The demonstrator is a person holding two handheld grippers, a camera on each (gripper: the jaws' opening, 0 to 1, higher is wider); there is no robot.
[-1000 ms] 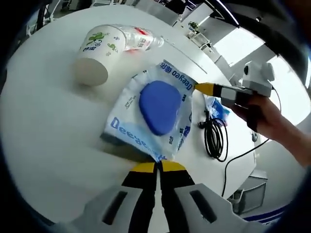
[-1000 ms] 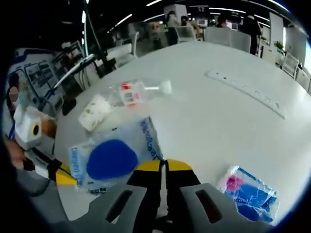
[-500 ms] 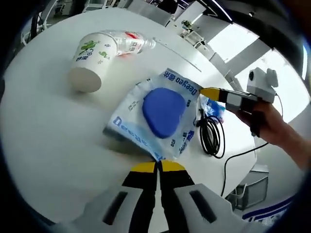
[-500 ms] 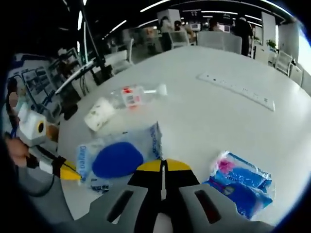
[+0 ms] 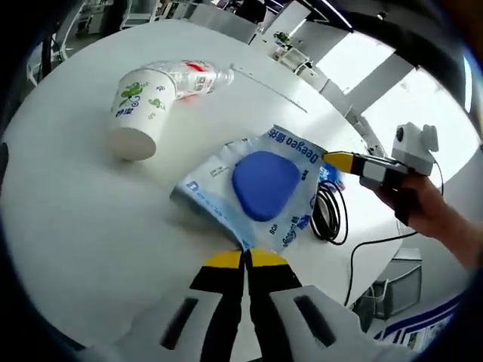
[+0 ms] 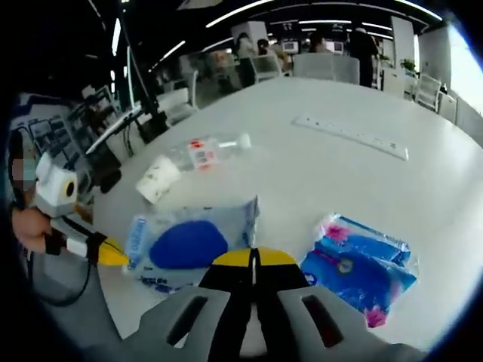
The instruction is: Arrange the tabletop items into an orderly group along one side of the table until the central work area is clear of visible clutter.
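Wipes packs [image 5: 256, 192], two; one cup [image 5: 139, 109], one bottle [image 5: 192, 72]; both tools closed, empty.

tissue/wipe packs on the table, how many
2: the wipes pack with the blue lid lies between the two grippers; the smaller blue tissue pack lies apart from it, on its other side from the paper cup. Others could be out of frame.

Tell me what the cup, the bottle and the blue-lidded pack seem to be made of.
The cup looks like matte paper: opaque white wall with printed green figures. The bottle looks like clear plastic: you can see through it, with a red and white label. The pack seems soft glossy plastic film, wrinkled and shiny, with a smooth, probably hard plastic blue lid.
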